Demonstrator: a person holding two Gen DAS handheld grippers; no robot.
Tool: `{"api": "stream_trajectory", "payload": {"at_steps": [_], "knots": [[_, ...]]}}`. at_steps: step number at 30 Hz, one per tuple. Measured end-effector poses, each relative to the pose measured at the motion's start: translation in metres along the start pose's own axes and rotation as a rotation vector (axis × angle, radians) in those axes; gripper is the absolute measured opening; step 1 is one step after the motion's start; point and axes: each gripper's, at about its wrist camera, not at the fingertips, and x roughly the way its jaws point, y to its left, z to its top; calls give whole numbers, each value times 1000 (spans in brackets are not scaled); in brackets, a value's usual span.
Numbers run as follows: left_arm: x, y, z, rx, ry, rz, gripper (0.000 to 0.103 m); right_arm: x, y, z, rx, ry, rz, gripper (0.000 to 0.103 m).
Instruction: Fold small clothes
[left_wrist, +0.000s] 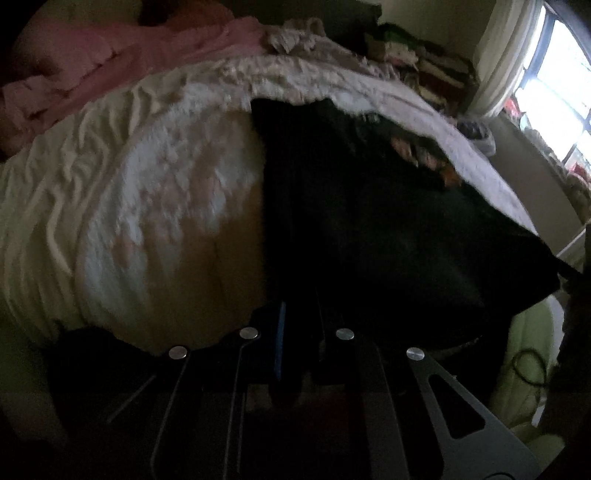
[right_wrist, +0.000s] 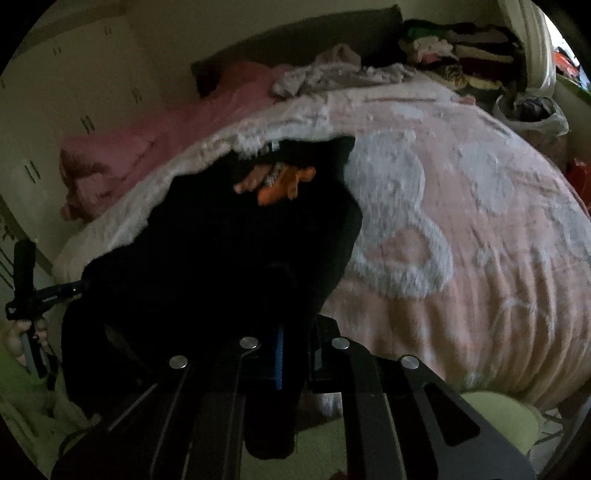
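On the bed, a pink blanket with a white fleecy pattern covered most of the mattress, and your right wrist view showed that pattern plainly, while the left wrist view caught only its pale, rumpled near edge. A black garment with an orange print on it lay spread over the blanket's near side and hung off the bed edge toward you. Both cameras saw it filling the middle of the frame, reaching right down to the fingers.

Your right gripper was clenched on the black garment's near hem, the dark cloth bunched between the narrowly set fingers. Your left gripper was likewise pinched on the same garment at another point of its edge. Only the right wrist view showed your left tool from outside, low at the left, gripping a corner of the cloth.

Beyond, a pink pillow and a crumpled grey-white garment lay at the head of the bed. A stack of clothes stood past it. The left wrist view alone showed the bright window and its curtain; the right alone showed the wardrobe doors.
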Motion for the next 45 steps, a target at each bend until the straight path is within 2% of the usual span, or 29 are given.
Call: {"api": "stream_trajectory", "payload": {"at_steps": [5, 10, 23, 36, 45], "knots": [[-3, 0, 30, -3, -54, -1, 4, -2, 0, 24, -2, -50, -3, 8], [0, -1, 51, 0, -80, 30, 4, -1, 1, 45, 1, -91, 0, 7], [19, -5, 107, -4, -144, 90, 4, 32, -3, 111, 40, -142, -16, 8], [40, -10, 135, -12, -168, 105, 4, 66, -20, 133, 95, -121, -42, 8], [70, 0, 144, -48, -133, 128, 4, 90, -30, 132, 116, -88, -89, 8]]}}
